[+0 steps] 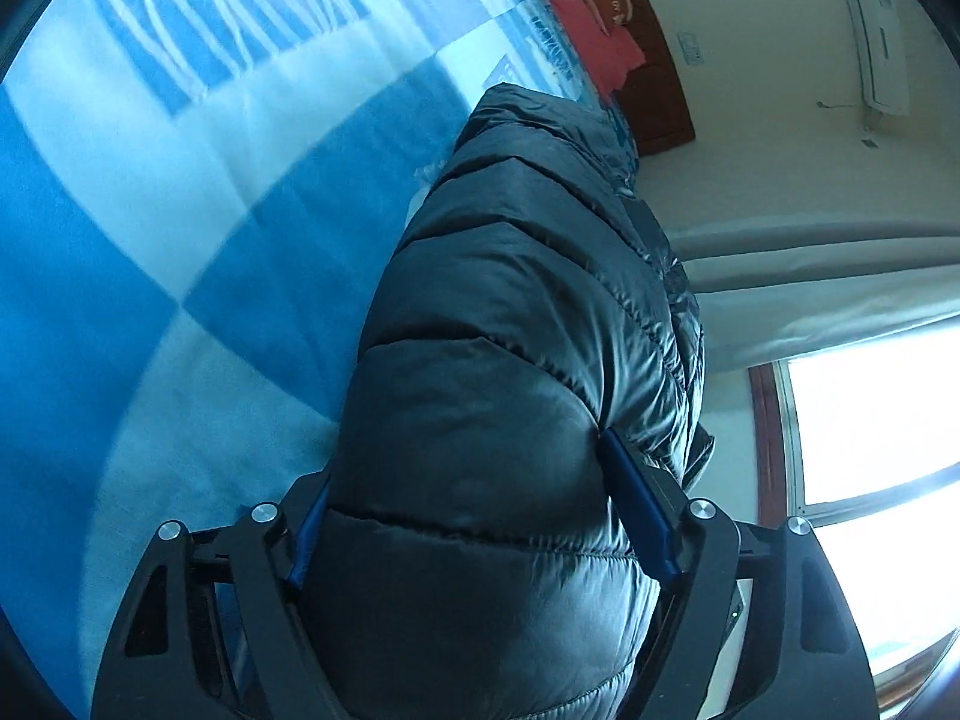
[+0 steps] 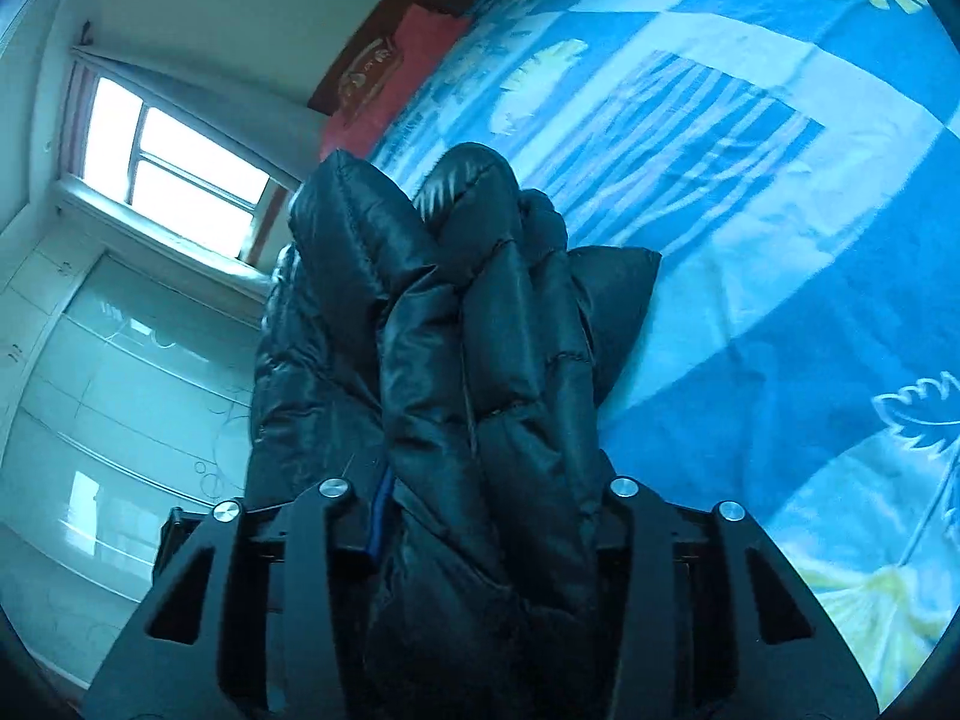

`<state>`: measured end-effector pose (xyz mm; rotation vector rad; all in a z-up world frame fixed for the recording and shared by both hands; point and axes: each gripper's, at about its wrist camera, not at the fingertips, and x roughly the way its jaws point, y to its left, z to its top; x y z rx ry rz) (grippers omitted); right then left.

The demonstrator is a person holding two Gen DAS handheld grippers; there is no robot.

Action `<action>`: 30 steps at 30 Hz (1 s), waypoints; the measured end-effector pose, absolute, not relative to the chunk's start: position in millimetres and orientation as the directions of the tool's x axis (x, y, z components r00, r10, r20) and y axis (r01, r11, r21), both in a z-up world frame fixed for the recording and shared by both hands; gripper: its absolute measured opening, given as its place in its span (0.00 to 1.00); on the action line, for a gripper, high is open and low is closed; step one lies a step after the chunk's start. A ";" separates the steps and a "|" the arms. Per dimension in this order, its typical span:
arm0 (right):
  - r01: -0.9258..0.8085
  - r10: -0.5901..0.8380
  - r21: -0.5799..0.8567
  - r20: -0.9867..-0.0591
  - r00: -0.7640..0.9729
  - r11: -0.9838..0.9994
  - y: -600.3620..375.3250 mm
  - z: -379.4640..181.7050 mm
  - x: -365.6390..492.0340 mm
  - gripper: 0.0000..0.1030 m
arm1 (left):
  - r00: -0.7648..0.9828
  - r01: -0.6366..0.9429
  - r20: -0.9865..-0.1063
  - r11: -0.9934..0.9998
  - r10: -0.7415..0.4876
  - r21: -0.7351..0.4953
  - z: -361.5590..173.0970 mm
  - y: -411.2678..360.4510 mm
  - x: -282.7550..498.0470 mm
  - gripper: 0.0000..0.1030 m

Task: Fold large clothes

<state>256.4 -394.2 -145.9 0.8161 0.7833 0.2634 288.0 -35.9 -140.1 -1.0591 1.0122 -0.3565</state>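
Note:
A black quilted puffer jacket (image 1: 510, 330) fills the middle of the left wrist view, held up above the bed. My left gripper (image 1: 474, 510) is shut on a thick puffed section of it, with its blue pads (image 1: 639, 510) pressing into both sides. In the right wrist view the same jacket (image 2: 480, 360) bunches in several folds between the fingers. My right gripper (image 2: 486, 510) is shut on that bunch, and the fabric hides most of its pads.
A bed with a blue and white patterned cover (image 1: 180, 210) (image 2: 750, 210) lies under the jacket. A red pillow (image 2: 396, 84) and dark wooden headboard (image 1: 648, 60) are at its far end. A bright window (image 2: 168, 162), wardrobe doors (image 2: 120, 390) and a wall air conditioner (image 1: 876, 42) show.

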 end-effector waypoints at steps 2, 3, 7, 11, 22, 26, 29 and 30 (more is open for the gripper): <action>0.048 0.520 0.748 -0.504 0.690 0.662 -379.3 -141.5 264.3 0.38 | 0.537 -0.199 -0.512 0.489 -0.670 -0.849 -132.6 -23.5 289.0 0.74; 0.039 0.528 0.751 -0.500 0.687 0.659 -372.8 -140.3 267.6 0.38 | 0.545 -0.198 -0.509 0.488 -0.666 -0.850 -130.6 -17.0 289.8 0.74; -0.010 0.580 0.772 -0.469 0.667 0.636 -335.7 -137.5 290.1 0.37 | 0.582 -0.195 -0.508 0.498 -0.635 -0.845 -116.3 19.9 292.9 0.74; -0.016 0.622 0.796 -0.461 0.632 0.605 -302.8 -150.6 312.3 0.37 | 0.604 -0.208 -0.527 0.520 -0.597 -0.828 -114.4 55.7 300.6 0.74; 0.008 0.591 0.748 -0.531 0.607 0.664 -297.6 -155.2 320.8 0.54 | 0.567 -0.256 -0.542 0.493 -0.621 -0.832 -142.6 74.6 310.1 0.77; -0.025 0.591 0.728 -0.535 0.604 0.685 -304.8 -144.6 313.1 0.73 | 0.568 -0.280 -0.518 0.442 -0.640 -0.852 -147.6 99.3 300.6 0.77; -0.035 0.588 0.726 -0.525 0.615 0.686 -315.0 -137.1 305.1 0.77 | 0.584 -0.280 -0.500 0.420 -0.639 -0.863 -145.1 111.0 291.1 0.77; -0.037 0.590 0.731 -0.519 0.618 0.682 -317.5 -134.9 305.8 0.77 | 0.592 -0.272 -0.494 0.420 -0.636 -0.866 -142.0 112.5 286.7 0.77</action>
